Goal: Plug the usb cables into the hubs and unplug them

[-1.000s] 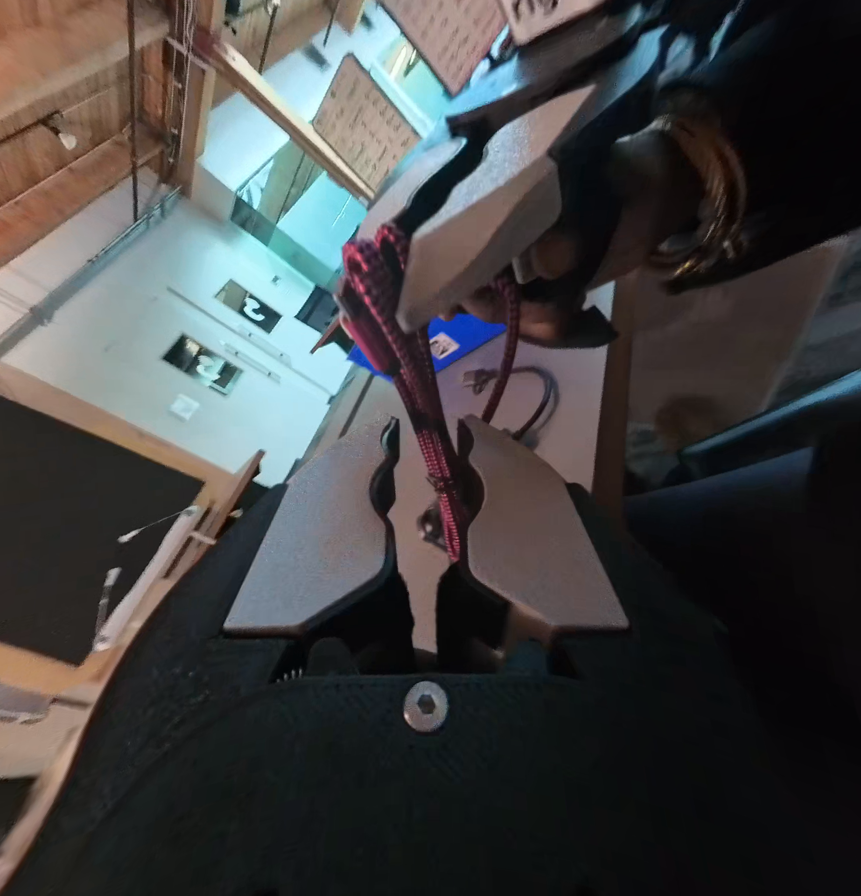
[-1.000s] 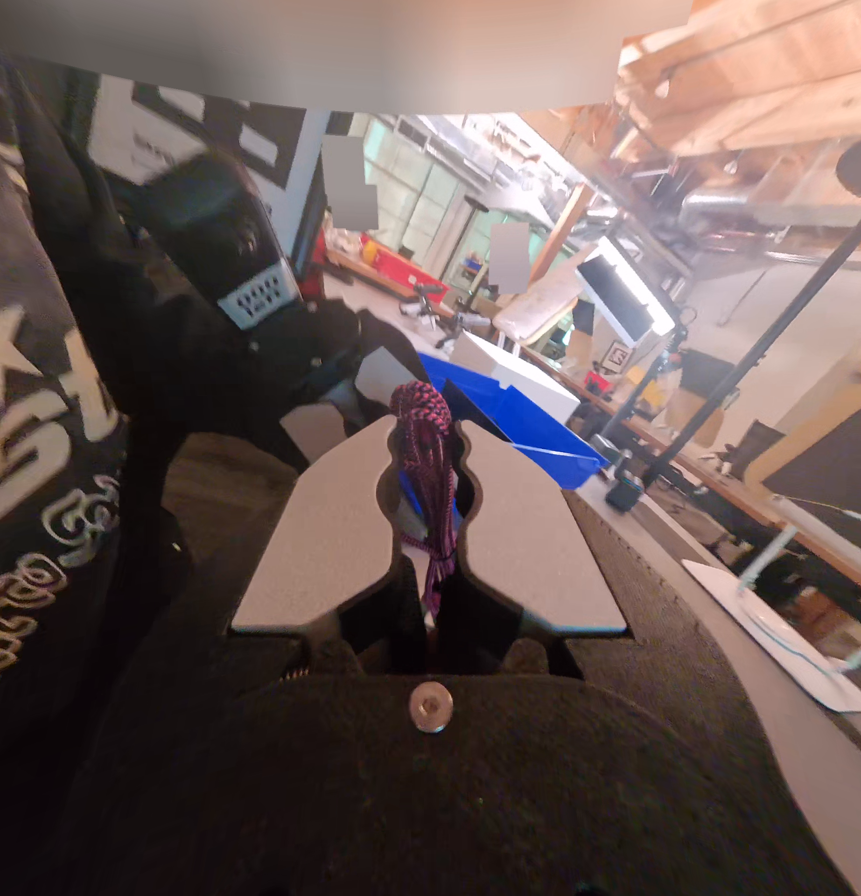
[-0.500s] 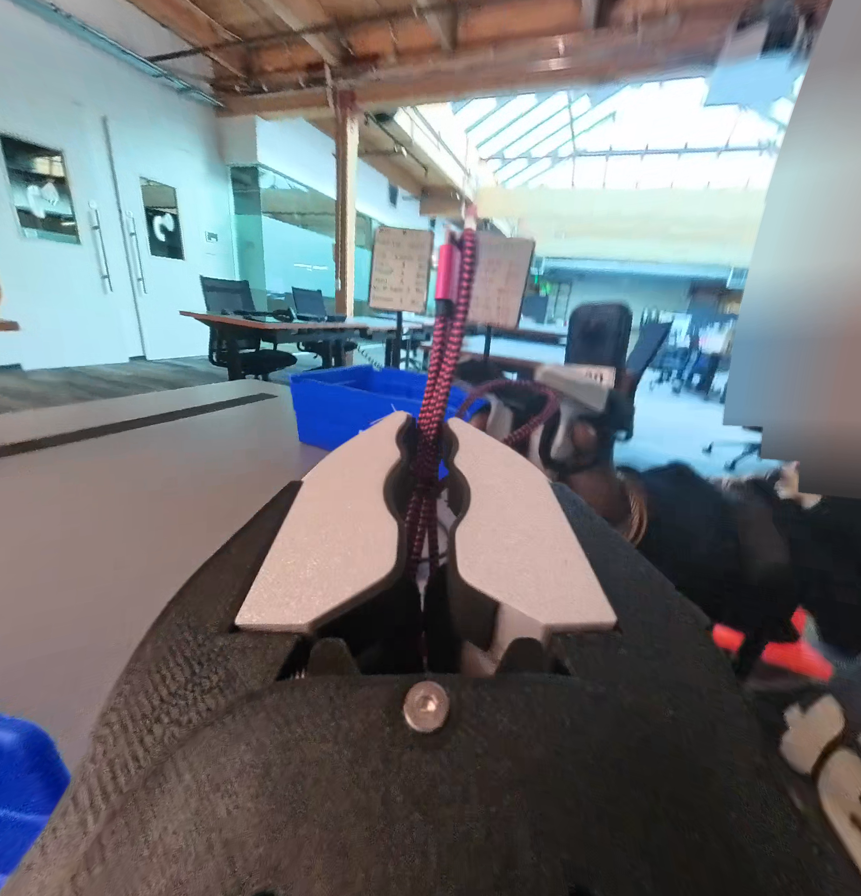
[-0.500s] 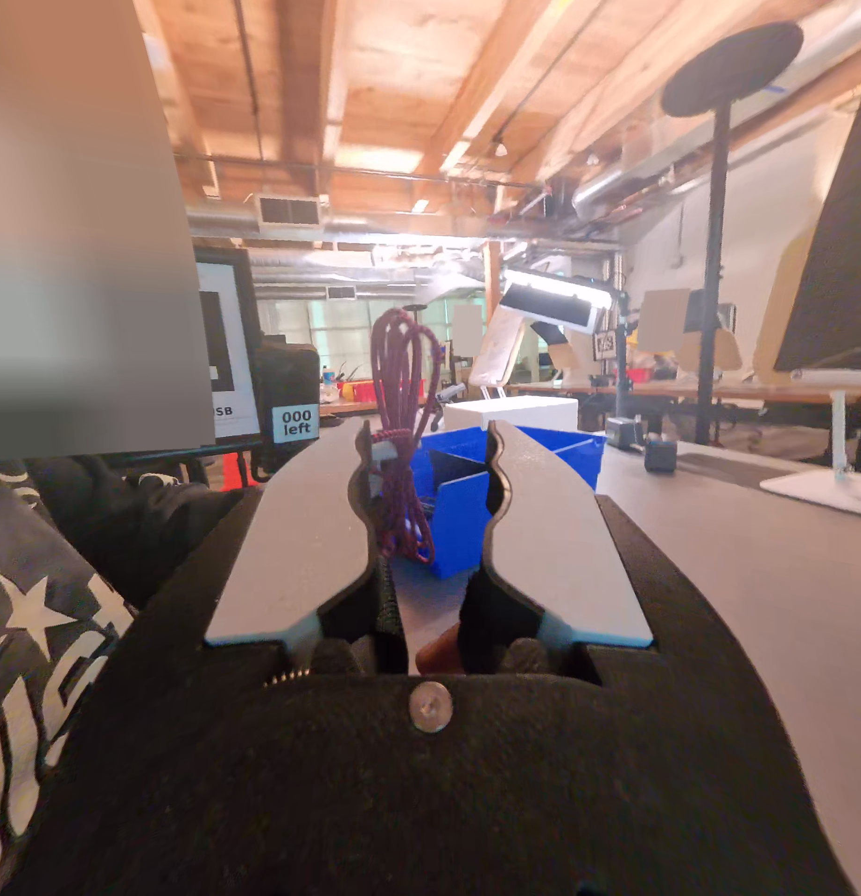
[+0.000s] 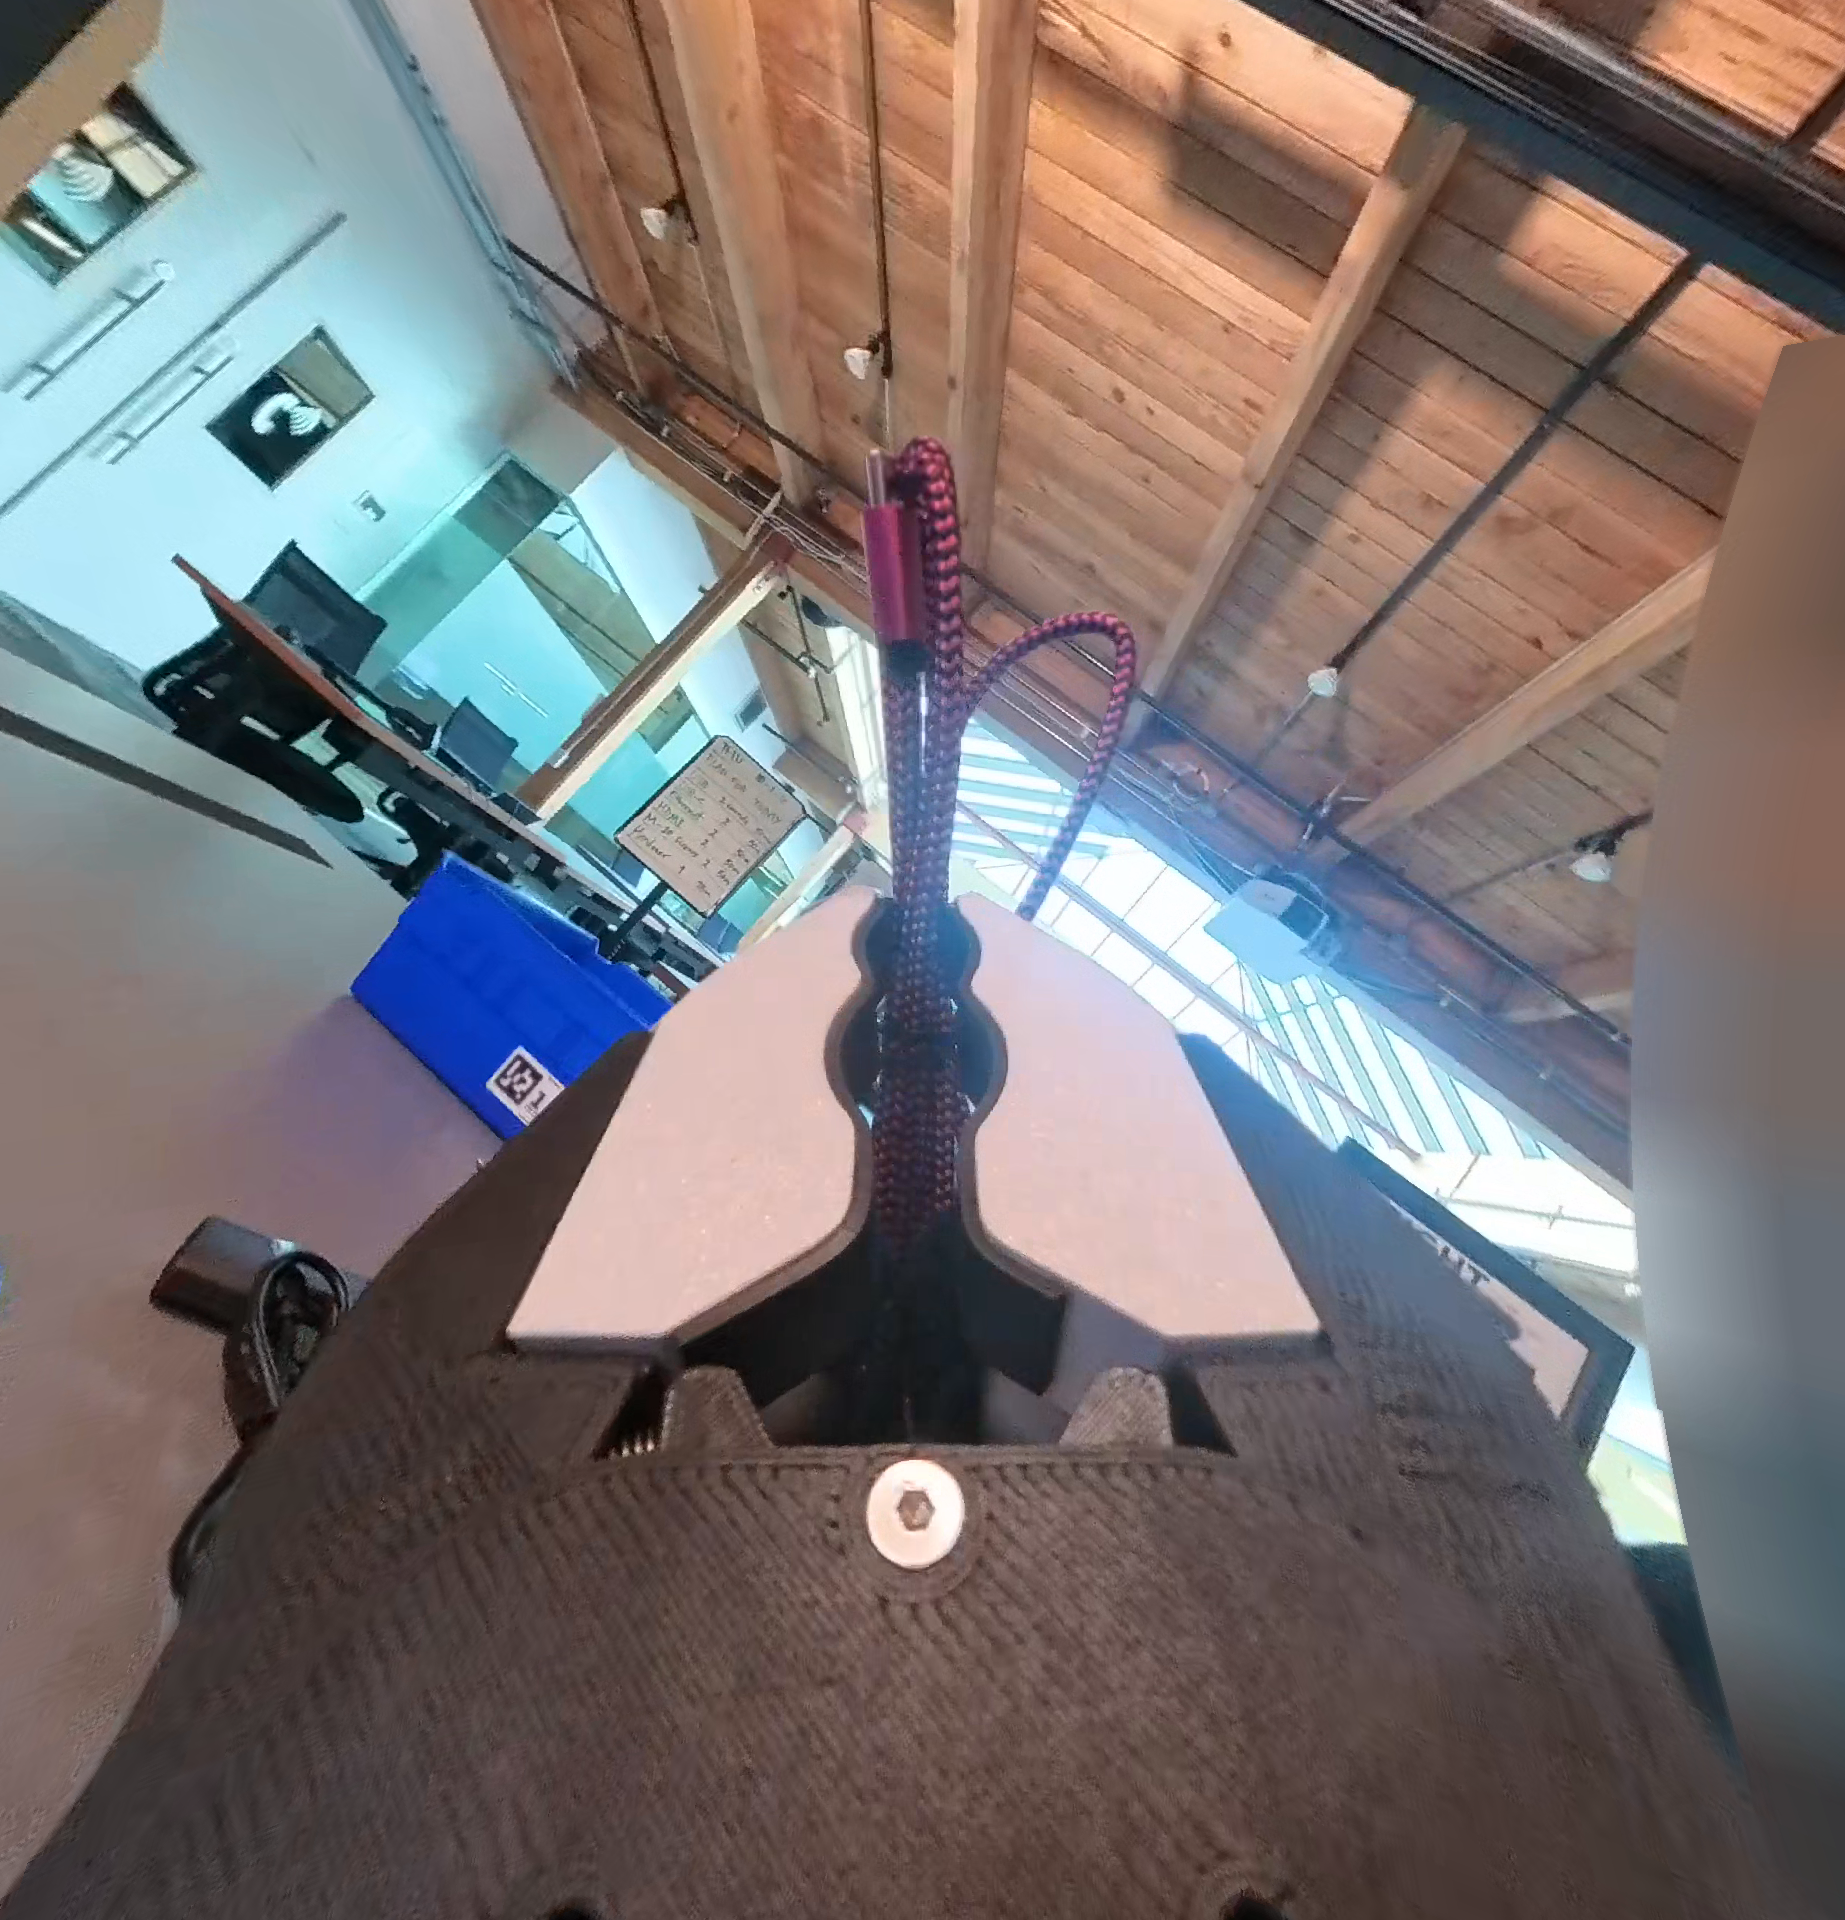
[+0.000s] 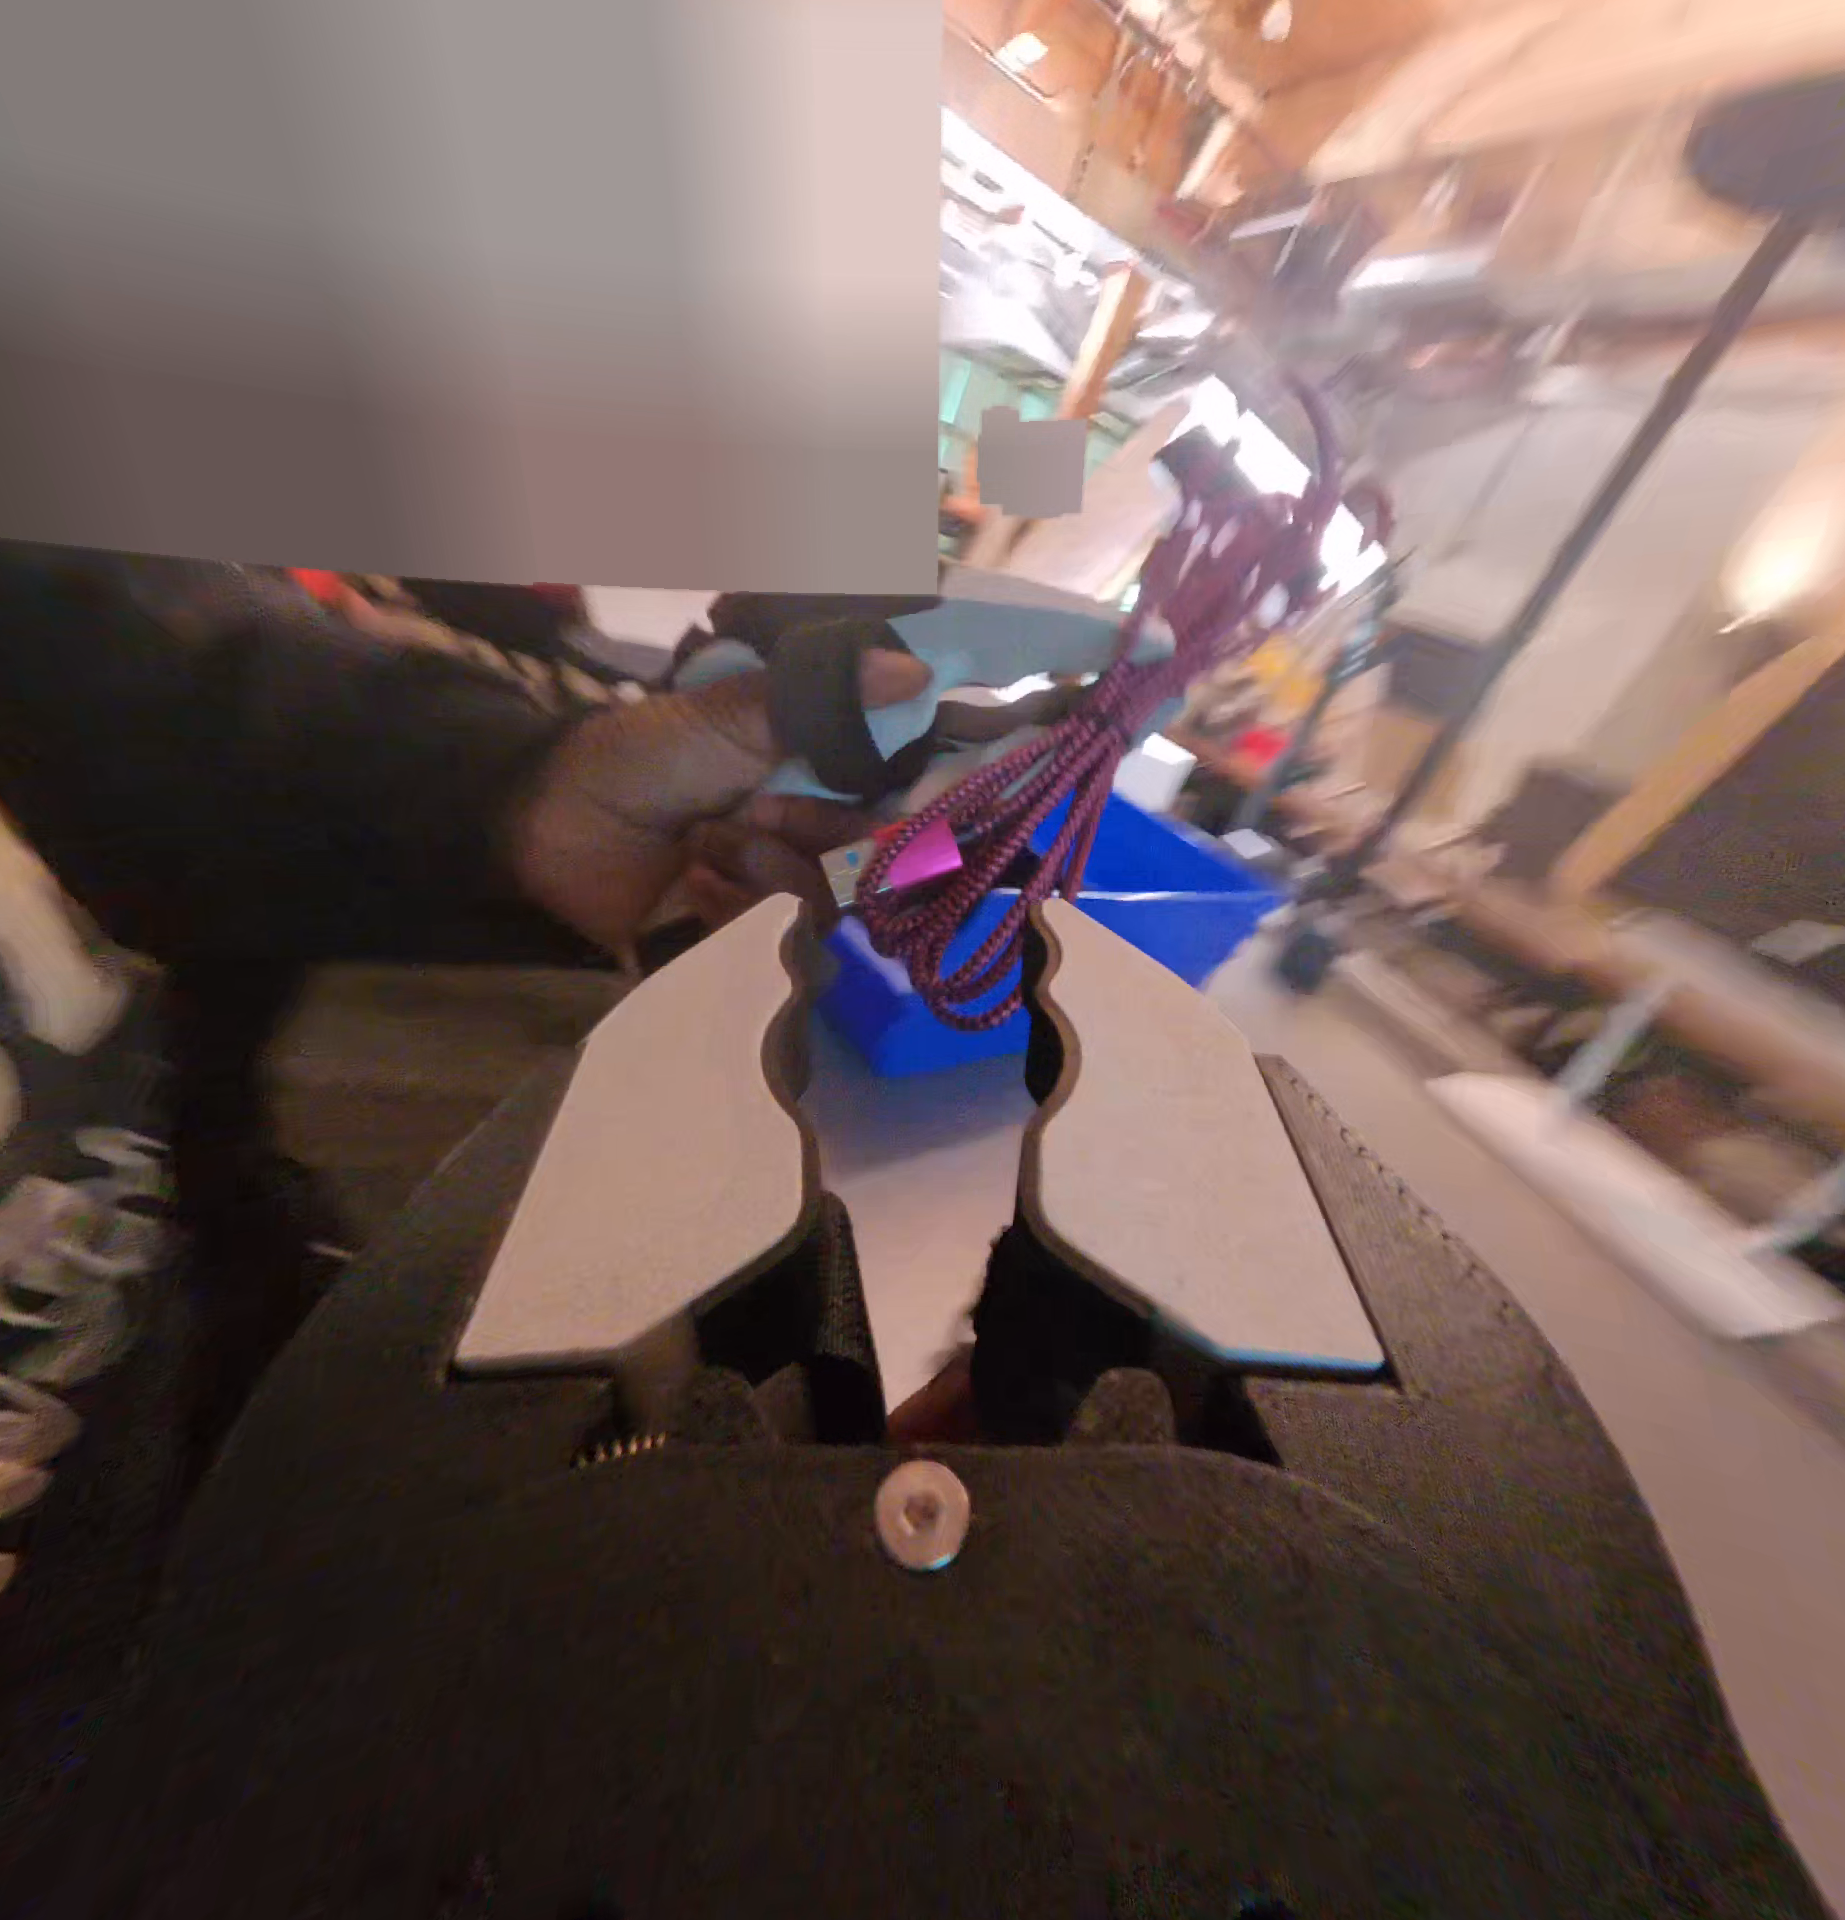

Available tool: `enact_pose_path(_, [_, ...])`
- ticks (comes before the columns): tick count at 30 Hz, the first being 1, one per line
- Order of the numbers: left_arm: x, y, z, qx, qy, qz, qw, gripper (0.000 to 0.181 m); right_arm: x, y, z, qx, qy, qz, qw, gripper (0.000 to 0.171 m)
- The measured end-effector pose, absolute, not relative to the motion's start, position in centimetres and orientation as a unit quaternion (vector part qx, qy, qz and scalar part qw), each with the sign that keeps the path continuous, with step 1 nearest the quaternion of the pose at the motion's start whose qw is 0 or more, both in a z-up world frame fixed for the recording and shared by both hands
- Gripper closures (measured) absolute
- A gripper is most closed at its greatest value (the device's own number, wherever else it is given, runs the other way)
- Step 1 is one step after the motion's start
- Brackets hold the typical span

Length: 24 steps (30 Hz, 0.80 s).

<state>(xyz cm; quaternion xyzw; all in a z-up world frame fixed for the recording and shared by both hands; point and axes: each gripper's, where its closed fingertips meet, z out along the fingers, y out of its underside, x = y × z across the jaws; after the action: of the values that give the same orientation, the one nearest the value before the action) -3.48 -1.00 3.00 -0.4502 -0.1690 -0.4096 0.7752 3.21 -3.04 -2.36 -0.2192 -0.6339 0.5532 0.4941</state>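
A bundled red-and-black braided USB cable (image 5: 918, 727) with a magenta plug (image 5: 890, 561) stands up between the fingers of my left gripper (image 5: 916, 914). That gripper is shut on it and points up at the wooden ceiling. In the right wrist view the same cable bundle (image 6: 1053, 790) hangs just beyond my right gripper (image 6: 918, 914), which is open and empty. The cable's magenta plug (image 6: 928, 857) is near my left fingertip. A hand (image 6: 637, 790) holds the other gripper behind the cable. A small black device with a coiled black cord (image 5: 222, 1262) lies on the table.
A blue bin (image 5: 482, 987) stands on the grey table (image 5: 118, 1091); it also shows in the right wrist view (image 6: 1157, 873) behind the cable. A black stand pole (image 6: 1520, 582) rises at the right. The right wrist view is motion-blurred.
My right gripper let go of the cable and opened. My left gripper kept hold of the bundle and tilted upward toward the ceiling. The cable now hangs in front of the right gripper.
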Motion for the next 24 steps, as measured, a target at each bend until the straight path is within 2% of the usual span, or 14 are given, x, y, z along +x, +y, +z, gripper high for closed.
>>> enact_pose_path(2, [-3.5,-0.8,2.6,-0.45,-0.191,-0.413,0.768,0.172,3.7,-4.1,-2.3,-0.13,-0.646,0.429,0.618,0.137])
enact_pose_path(4, [-3.5,-0.6,2.1,-0.448,-0.215,-0.419,0.76,0.172,4.5,-5.4,-2.2,-0.045,-0.634,0.332,0.697,0.142])
enact_pose_path(10, [-2.5,0.0,1.0,-0.446,-0.257,-0.454,0.727,0.172,3.8,-5.8,-3.1,-0.006,-0.635,0.231,0.737,0.144])
enact_pose_path(14, [-2.1,0.1,0.7,-0.445,-0.266,-0.469,0.715,0.172,3.2,-4.9,-3.3,-0.017,-0.632,0.193,0.751,0.16])
enact_pose_path(17, [-2.8,0.1,0.4,-0.455,-0.27,-0.448,0.721,0.172,3.3,-4.2,-2.7,-0.042,-0.629,0.217,0.745,0.164])
enact_pose_path(20, [-3.1,0.3,0.0,-0.49,-0.259,-0.41,0.724,0.172,3.5,-2.4,-1.4,-0.109,-0.624,0.298,0.714,0.167])
enact_pose_path(23, [-2.6,0.9,-0.4,-0.542,-0.221,-0.381,0.715,0.167,3.7,0.5,0.4,-0.22,-0.595,0.446,0.632,0.168])
enact_pose_path(24, [-2.2,1.2,-0.6,-0.564,-0.203,-0.381,0.704,0.16,3.7,1.7,1.0,-0.26,-0.573,0.503,0.593,0.169])
